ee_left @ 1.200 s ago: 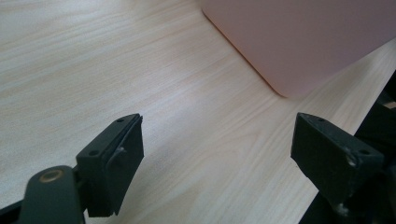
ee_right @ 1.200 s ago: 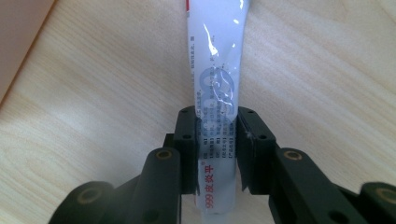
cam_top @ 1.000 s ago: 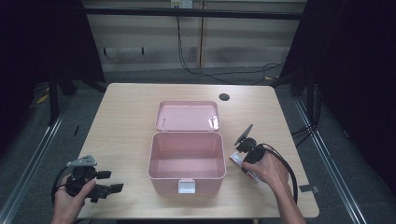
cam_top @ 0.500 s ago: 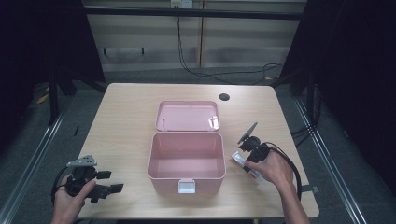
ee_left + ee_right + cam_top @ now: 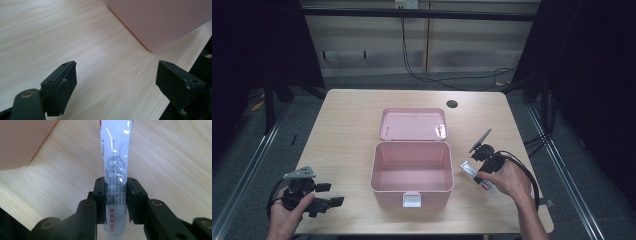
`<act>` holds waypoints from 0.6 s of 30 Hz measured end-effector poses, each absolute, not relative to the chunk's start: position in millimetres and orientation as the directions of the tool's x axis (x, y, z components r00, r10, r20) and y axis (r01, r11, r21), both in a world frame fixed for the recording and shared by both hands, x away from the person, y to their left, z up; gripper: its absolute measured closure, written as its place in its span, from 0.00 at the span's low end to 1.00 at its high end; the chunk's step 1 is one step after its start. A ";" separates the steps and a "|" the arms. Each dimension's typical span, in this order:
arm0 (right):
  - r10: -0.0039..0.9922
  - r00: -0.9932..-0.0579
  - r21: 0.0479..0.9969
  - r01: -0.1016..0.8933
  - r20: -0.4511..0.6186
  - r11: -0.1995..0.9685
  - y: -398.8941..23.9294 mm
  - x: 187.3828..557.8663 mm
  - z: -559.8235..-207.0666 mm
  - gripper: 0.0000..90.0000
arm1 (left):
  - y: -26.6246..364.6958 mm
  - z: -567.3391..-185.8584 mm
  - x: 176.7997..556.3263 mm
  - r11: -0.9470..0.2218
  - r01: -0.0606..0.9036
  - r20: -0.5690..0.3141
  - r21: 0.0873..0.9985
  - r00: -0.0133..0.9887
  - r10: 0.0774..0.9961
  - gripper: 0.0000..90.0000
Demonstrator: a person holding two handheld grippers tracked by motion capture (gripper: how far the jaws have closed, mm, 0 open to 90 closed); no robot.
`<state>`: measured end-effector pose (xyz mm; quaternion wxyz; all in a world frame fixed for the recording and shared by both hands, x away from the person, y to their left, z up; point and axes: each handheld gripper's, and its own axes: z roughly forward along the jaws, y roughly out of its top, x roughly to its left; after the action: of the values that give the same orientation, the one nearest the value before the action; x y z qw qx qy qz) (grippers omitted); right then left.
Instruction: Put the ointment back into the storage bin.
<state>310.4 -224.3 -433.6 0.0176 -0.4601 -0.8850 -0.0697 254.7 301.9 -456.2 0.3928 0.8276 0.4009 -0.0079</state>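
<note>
An open pink box (image 5: 412, 197) stands mid-table, its lid (image 5: 412, 124) laid back behind it and its inside bare. Right of the box, my right gripper (image 5: 478, 175) is shut on a silver tube (image 5: 468, 168) with red print, held just above the wood. In the right gripper view the jaws pinch the tube (image 5: 115, 155) near its lower end at my right gripper (image 5: 117, 192), with the box corner (image 5: 22, 140) at the upper left. My left gripper (image 5: 332, 195) hovers open near the front-left edge. Between its spread jaws (image 5: 116, 80) lies only bare wood, the box (image 5: 162, 20) ahead.
The light wooden table (image 5: 342, 130) has a round dark hole (image 5: 452, 104) near its far edge. Cables trail from both grippers. Dark floor and metal rails surround the table.
My right gripper with the tube has drifted slightly right, away from the box. The left gripper has stayed put.
</note>
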 end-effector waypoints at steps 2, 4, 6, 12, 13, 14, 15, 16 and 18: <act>0.810 -0.578 0.112 0.816 0.099 0.568 -224.3 309.9 -432.4 0.80 | 301.8 -456.2 254.7 -0.372 0.669 -0.329 0.643 0.680 0.655 0.19; 0.793 -0.600 0.131 0.799 0.108 0.587 -225.1 308.3 -428.0 0.80 | 301.6 -456.3 254.7 -0.376 0.667 -0.327 0.643 0.683 0.653 0.19; 0.790 -0.605 0.136 0.795 0.105 0.591 -225.9 308.0 -427.2 0.80 | 301.6 -456.3 254.7 -0.375 0.668 -0.327 0.643 0.682 0.654 0.19; 0.795 -0.593 0.158 0.804 0.127 0.574 -234.9 304.6 -418.0 0.80 | 301.5 -456.5 254.7 -0.375 0.668 -0.326 0.642 0.681 0.655 0.19; 0.794 -0.595 0.164 0.801 0.124 0.575 -235.6 304.5 -417.0 0.80 | 301.5 -456.4 254.7 -0.376 0.669 -0.326 0.642 0.681 0.655 0.19; 0.799 -0.589 0.173 0.805 0.121 0.568 -236.4 304.2 -415.8 0.80 | 301.5 -456.4 254.5 -0.374 0.669 -0.327 0.642 0.680 0.656 0.19; 0.799 -0.589 0.175 0.805 0.122 0.567 -236.8 303.8 -414.3 0.80 | 301.6 -456.4 254.6 -0.373 0.669 -0.328 0.643 0.680 0.656 0.19; 0.799 -0.589 0.175 0.805 0.122 0.567 -236.8 303.8 -414.3 0.80 | 301.6 -456.4 254.6 -0.373 0.669 -0.328 0.643 0.680 0.656 0.19; 0.798 -0.591 0.195 0.802 0.119 0.564 -238.1 303.3 -411.7 0.80 | 301.7 -456.4 254.8 -0.372 0.670 -0.330 0.642 0.680 0.655 0.19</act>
<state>303.3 -238.1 -411.7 0.0085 -0.4523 -0.8844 -0.1147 254.8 301.7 -456.4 0.3921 0.8283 0.4002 -0.0097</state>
